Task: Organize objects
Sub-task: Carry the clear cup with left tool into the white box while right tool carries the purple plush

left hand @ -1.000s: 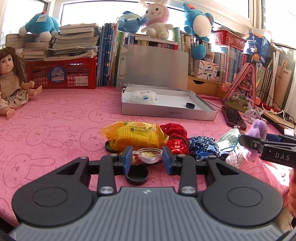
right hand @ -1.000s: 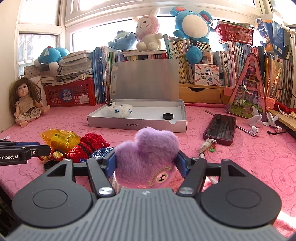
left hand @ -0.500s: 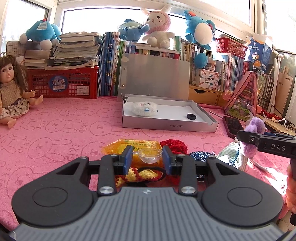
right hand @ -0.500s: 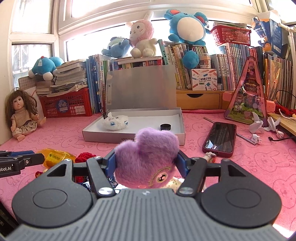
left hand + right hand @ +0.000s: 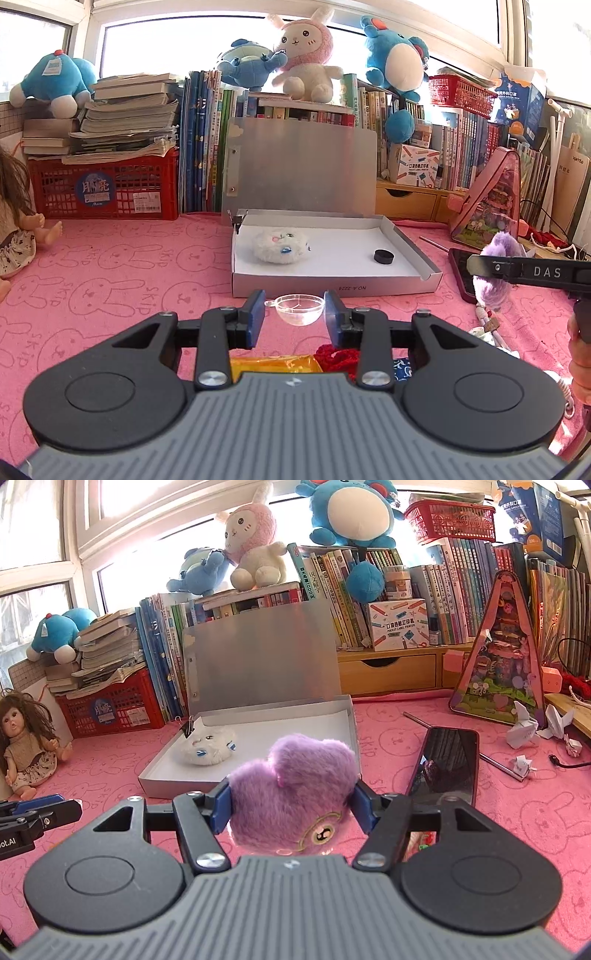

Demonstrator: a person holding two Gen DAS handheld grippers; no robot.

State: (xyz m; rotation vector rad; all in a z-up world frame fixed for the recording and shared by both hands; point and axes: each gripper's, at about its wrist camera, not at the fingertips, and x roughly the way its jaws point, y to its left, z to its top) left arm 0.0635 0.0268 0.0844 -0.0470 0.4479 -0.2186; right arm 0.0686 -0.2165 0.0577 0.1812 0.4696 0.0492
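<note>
My left gripper [image 5: 294,312] is shut on a small clear plastic dome [image 5: 298,308] and holds it above the pink cloth, just in front of the open grey box [image 5: 332,286]. The box holds a white plush toy [image 5: 281,245] and a black cap [image 5: 383,256]. My right gripper [image 5: 293,799] is shut on a purple plush toy [image 5: 295,786], raised in front of the box [image 5: 177,786]; it shows at the right of the left wrist view [image 5: 496,273]. The white plush [image 5: 207,747] lies in the box's left end.
A yellow snack bag [image 5: 271,363], red yarn [image 5: 338,356] and blue cloth [image 5: 402,367] lie under my left gripper. A black phone [image 5: 445,764] lies right of the box. A doll [image 5: 27,738] sits at the left. Books, a red crate [image 5: 107,188] and plush toys line the back.
Both grippers have risen and moved forward toward the grey box, each still holding its object. The pile of snack bag and yarn has dropped below the left gripper.
</note>
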